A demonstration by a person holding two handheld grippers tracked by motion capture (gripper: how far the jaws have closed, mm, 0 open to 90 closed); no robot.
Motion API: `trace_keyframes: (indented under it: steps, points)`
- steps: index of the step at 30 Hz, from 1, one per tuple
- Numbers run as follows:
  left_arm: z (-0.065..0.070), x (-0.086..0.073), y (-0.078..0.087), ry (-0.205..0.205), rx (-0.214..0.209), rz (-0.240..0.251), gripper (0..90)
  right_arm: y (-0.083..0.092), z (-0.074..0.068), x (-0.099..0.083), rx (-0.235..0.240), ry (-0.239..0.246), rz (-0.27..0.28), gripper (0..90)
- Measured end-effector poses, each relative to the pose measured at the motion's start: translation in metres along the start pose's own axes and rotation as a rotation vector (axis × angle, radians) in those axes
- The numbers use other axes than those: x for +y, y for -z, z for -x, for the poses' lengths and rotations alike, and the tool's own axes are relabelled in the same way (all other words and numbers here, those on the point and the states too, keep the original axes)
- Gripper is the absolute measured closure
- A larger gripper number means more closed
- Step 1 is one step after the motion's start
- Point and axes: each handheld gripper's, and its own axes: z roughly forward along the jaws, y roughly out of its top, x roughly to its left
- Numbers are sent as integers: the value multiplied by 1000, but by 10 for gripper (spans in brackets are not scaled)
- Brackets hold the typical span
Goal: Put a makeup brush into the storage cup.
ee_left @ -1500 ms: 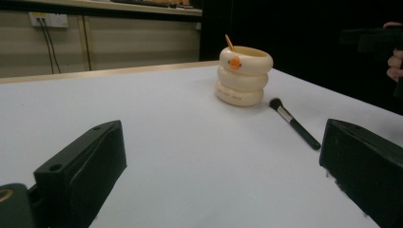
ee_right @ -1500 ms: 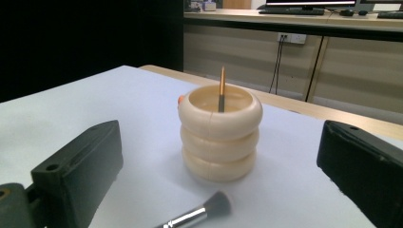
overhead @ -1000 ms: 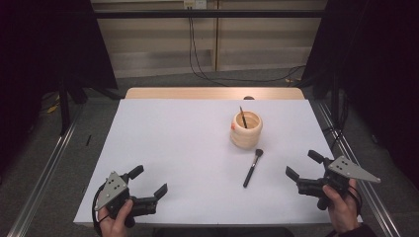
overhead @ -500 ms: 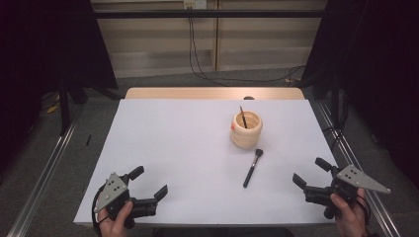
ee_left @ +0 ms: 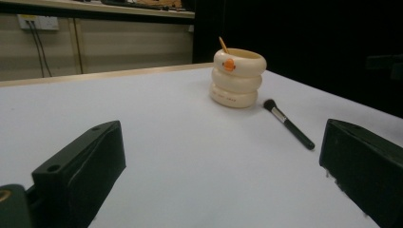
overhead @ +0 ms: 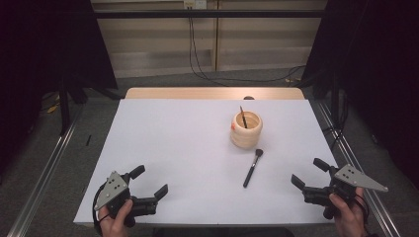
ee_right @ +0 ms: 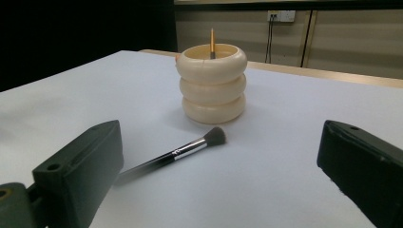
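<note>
Both grippers spread, empty: left gripper (overhead: 148, 181) near-left table (overhead: 188, 148) corner, right gripper (overhead: 309, 173) near-right. Brush (overhead: 252, 167) lies flat just in front of holder (overhead: 246, 129), apart from both.

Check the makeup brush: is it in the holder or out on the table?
Out. The makeup brush lies flat on the white table, bristles toward the cream ringed holder but apart from it.

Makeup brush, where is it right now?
In the high view the makeup brush lies flat on the white table, right of centre, bristles pointing toward the cream ringed holder just behind it, nearer the right gripper.
</note>
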Motion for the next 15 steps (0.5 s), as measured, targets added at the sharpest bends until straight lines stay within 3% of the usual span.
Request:
trace_keyframes:
  steps: [1, 7, 15]
  points:
    - [0, 0, 0, -18, 8, -12, 13, 0, 0, 1, 0, -15, 8, 14]
    - [1, 2, -2, -30, -3, -8, 12, -8, -1, 4, 15, 5, -28, 14]
    - [0, 2, -4, -48, 13, -21, 13, -24, -5, 15, 49, 61, -49, 48]
